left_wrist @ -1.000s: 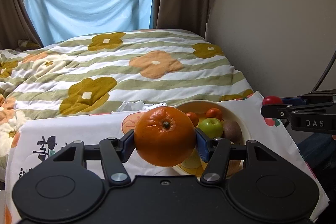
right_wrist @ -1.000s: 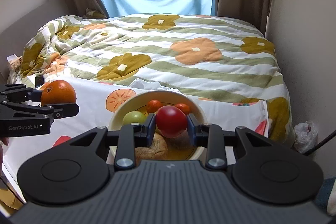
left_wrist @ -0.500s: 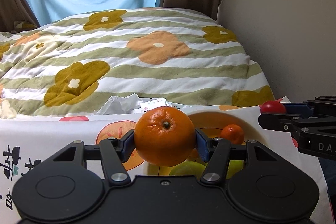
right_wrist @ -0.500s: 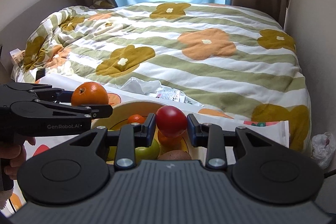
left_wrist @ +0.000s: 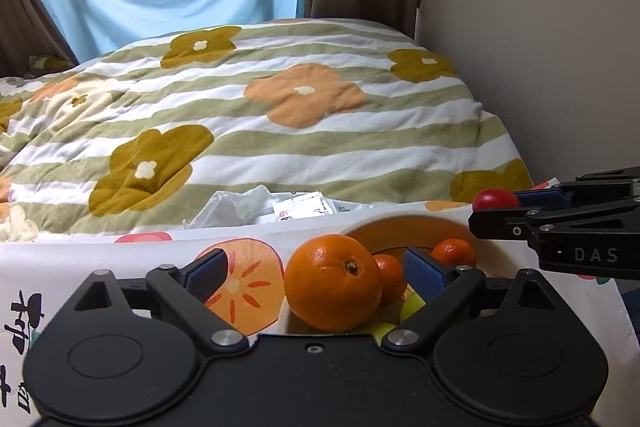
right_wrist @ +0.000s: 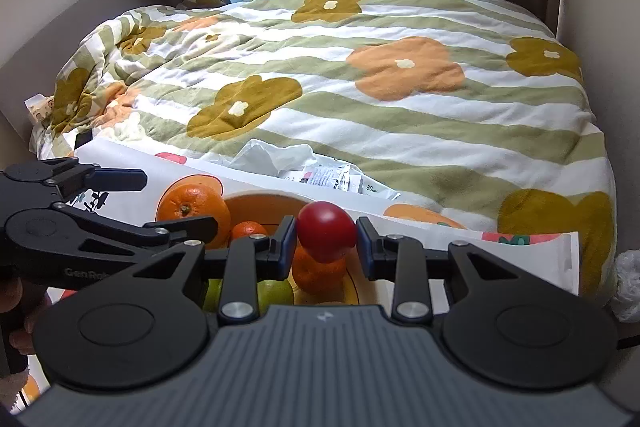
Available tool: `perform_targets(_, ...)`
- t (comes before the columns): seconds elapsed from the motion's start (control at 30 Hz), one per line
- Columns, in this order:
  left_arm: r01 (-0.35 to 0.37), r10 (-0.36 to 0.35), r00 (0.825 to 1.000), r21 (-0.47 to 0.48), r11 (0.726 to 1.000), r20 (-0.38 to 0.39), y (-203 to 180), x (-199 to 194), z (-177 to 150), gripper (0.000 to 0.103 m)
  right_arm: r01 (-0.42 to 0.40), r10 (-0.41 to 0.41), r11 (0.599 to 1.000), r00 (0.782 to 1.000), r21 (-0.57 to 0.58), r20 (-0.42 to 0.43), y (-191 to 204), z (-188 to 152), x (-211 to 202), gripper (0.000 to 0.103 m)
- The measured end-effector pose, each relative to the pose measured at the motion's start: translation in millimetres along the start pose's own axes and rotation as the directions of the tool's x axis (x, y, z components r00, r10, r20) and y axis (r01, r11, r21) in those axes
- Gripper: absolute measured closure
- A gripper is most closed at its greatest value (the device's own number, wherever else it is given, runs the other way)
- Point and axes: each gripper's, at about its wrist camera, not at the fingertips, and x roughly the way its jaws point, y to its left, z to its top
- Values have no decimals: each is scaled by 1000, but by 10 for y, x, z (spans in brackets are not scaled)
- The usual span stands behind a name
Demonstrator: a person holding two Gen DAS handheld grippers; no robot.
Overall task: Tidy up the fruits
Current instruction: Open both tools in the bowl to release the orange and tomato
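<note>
While the left gripper [left_wrist: 320,267] has just been spreading its fingers, the orange [left_wrist: 334,282] sits loose between them, clear of both pads, at the near edge of the bowl [left_wrist: 404,231]. Over the bowl, the right gripper [right_wrist: 326,239] has its fingers clamped on a red tomato [right_wrist: 326,235].

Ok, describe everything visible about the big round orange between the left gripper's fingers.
The big round orange has glossy, dimpled peel and a small dark stem scar facing the camera. It sits at the near-left edge of the yellow bowl, against a smaller mandarin; what supports it from below is hidden. The left gripper has just been opening: both blue pads stand clear of the peel, so the orange lies between them unheld.
</note>
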Motion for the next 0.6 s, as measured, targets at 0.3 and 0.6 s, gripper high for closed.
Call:
perform_targets(0.3,-27,28,999,-36,999,22,166,-238,-100,7,-36,36,999,999,-29,1,96,80,99,56)
perform_targets(0.6,-61,61,998,-76,995,8,226,-376,-282,7,-107,108,992,994,-68,9,104,61,339,56)
